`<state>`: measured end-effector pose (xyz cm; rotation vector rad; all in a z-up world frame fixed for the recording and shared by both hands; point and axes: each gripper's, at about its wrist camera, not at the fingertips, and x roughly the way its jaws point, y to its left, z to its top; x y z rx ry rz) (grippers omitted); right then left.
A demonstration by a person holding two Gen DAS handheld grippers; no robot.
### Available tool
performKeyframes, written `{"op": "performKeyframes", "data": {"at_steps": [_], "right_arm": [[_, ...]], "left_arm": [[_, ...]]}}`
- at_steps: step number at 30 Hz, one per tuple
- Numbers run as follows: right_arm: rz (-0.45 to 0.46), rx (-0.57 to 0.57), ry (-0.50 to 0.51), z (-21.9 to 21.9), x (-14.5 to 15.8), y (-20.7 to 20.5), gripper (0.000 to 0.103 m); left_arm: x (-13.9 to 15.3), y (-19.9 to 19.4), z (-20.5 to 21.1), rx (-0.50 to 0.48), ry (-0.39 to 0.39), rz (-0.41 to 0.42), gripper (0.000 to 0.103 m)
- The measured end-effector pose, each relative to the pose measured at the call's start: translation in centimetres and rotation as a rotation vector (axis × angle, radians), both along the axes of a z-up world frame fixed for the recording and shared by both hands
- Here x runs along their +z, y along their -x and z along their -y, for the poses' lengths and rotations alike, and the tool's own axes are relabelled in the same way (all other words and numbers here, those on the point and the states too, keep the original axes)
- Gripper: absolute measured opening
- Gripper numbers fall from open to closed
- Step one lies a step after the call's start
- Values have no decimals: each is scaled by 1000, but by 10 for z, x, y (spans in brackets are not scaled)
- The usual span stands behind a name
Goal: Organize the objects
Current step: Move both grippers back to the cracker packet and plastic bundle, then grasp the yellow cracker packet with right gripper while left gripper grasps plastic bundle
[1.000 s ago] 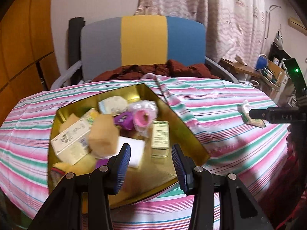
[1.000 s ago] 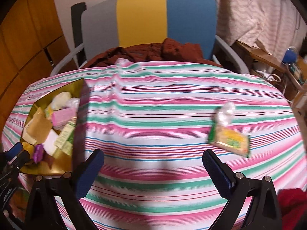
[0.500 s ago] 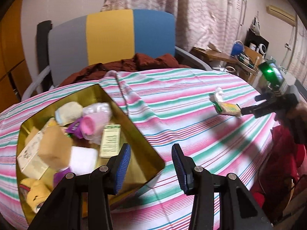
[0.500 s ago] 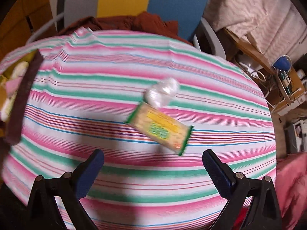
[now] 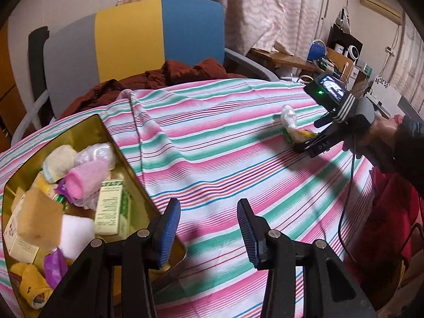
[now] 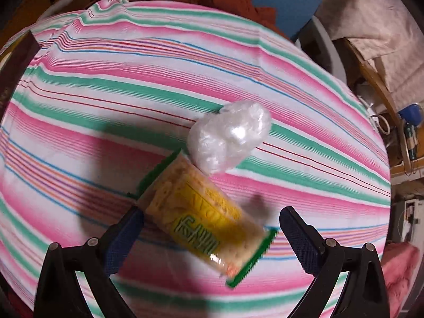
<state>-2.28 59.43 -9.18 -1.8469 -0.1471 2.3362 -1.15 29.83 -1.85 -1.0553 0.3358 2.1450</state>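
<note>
my right gripper (image 6: 212, 228) gapes wide around the snack packet (image 6: 204, 217), which lies slantwise between its fingers.

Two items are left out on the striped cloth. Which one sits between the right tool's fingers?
The yellow snack packet with green ends, lying flat between the open right tool. The crumpled clear plastic bundle lies beyond it, touching its far end.
</note>
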Motion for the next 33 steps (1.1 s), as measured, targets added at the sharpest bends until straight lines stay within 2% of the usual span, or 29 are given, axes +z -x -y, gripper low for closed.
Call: {"op": "performKeyframes", "data": {"at_steps": [1,3,5,7,10,15,17,20,23,29,33], "right_arm": [[-1,2,16,-1,0,0,99],[-2,5,82,-2,2,-5,84],[-8,16,117,1,7,-14,57],[3,16,125,2,10,-27,51],[15,-35,157,-10,12,-49,51],[-9,-193,210,-40,18,-64,52],[17,-266,160,-49,10,-63,53],[-42,-351,150,-60,12,-66,52],[-74,-404,119,-66,13,-69,51],[-100,-498,145,-81,15,-79,51],[-101,-497,137,-81,15,-80,51]], "left_arm": [[0,1,-2,0,0,6,45],[0,3,-8,-1,-1,16,45],[1,6,-15,-1,-1,22,45],[4,7,-23,-14,-5,21,45],[6,10,-37,-34,-3,11,45],[5,19,-78,-82,-4,41,45],[4,24,-97,-104,3,45,45],[3,27,-124,-147,0,59,45],[-4,35,-151,-178,-5,106,45],[-20,45,-202,-227,-8,118,45],[-29,47,-237,-268,-3,114,45]]}}
